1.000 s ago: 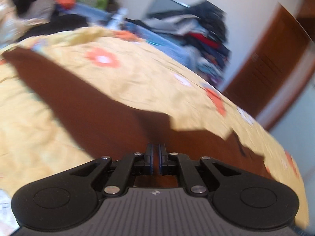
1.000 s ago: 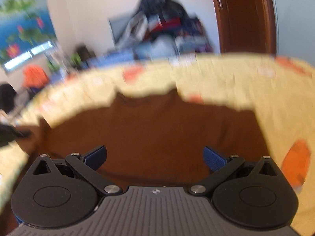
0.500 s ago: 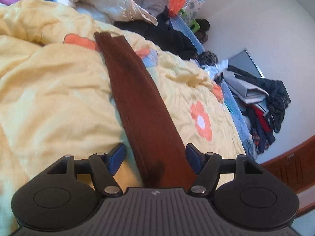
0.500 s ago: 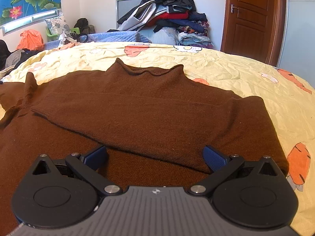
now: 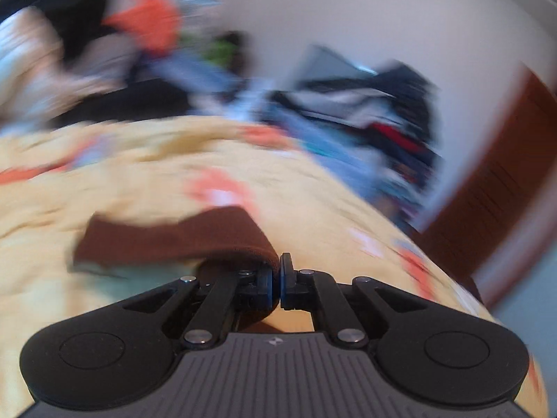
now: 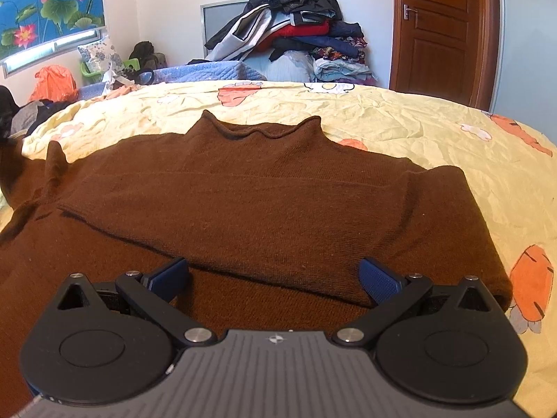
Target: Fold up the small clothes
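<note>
While its jaws press together on a fold of brown sleeve [image 5: 174,240], the left gripper [image 5: 280,278] sits just above the yellow flowered bedspread [image 5: 104,181], and that view is blurred. The pinched cloth drapes over the left finger and trails away from the gripper to its left, lying across the bedspread. Beyond the bedspread, smeared heaps of clothing and a brown door [image 5: 494,188] show against a pale wall.

The right gripper [image 6: 273,275] hangs with its blue pads [image 6: 377,277] spread wide over the brown sweater [image 6: 264,202], gripping nothing. The sweater lies flat on the bedspread [image 6: 435,118], one sleeve folded across the body, its collar on the side away from the gripper. Past the collar, beyond the bedspread's far edge, stands a clothes pile [image 6: 296,31], with the wooden door [image 6: 442,31] to the right of it.
</note>
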The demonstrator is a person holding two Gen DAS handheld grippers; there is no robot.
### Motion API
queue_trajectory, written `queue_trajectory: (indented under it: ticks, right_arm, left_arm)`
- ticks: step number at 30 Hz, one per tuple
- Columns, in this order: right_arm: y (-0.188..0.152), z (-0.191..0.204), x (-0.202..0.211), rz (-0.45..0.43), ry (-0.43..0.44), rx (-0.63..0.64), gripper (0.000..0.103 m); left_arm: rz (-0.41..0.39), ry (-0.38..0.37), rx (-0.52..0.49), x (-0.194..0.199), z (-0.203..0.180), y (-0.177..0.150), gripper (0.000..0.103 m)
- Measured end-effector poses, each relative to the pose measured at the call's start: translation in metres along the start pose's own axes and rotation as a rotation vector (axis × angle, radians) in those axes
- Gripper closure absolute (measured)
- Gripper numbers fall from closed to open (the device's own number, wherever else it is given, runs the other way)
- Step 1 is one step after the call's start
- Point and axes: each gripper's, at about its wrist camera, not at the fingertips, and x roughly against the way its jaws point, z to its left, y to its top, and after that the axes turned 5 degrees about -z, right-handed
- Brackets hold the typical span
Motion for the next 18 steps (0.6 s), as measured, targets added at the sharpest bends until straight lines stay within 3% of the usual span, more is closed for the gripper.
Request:
queue_trajectory:
  ticks: [2,4,6,8,10,11,13,15,18]
  right_arm:
    - [0.0,-0.001,0.0,-0.002,0.003,-0.005,0.0]
    - [0.0,-0.001,0.001,-0.004,0.005,-0.01,0.0]
    - [0.0,-0.001,0.002,-0.005,0.007,-0.015,0.0]
    - [0.0,-0.002,0.002,-0.007,0.01,-0.022,0.0]
    - [0.0,-0.002,0.002,-0.009,0.013,-0.027,0.0]
    - [0.0,-0.002,0.002,-0.01,0.013,-0.028,0.0]
    - [0.0,-0.002,0.002,-0.009,0.013,-0.027,0.0]
    - [0.0,-0.002,0.002,-0.009,0.012,-0.027,0.0]
    - [0.001,0.001,0.001,-0.003,-0.001,-0.008,0.0]
  left_arm:
    - [0.095,-0.186,-0.202,0.008,-0.063,-0.027,0.099]
    - [0.343,-0.387,-0.344,0.003,-0.111,-0.065,0.097]
    - [0.495,-0.472,-0.414,0.004,-0.136,-0.099,0.097]
    - [0.508,-0.466,-0.441,0.012,-0.141,-0.114,0.092]
    - [0.461,-0.462,-0.394,0.023,-0.127,-0.114,0.082]
    - [0.435,-0.452,-0.345,0.028,-0.114,-0.11,0.067]
    - [0.362,-0.388,-0.233,0.039,-0.082,-0.103,0.02]
    - [0.276,-0.308,-0.16,0.057,-0.053,-0.106,0.015]
    - [0.269,-0.256,-0.128,0.073,-0.028,-0.118,0.015]
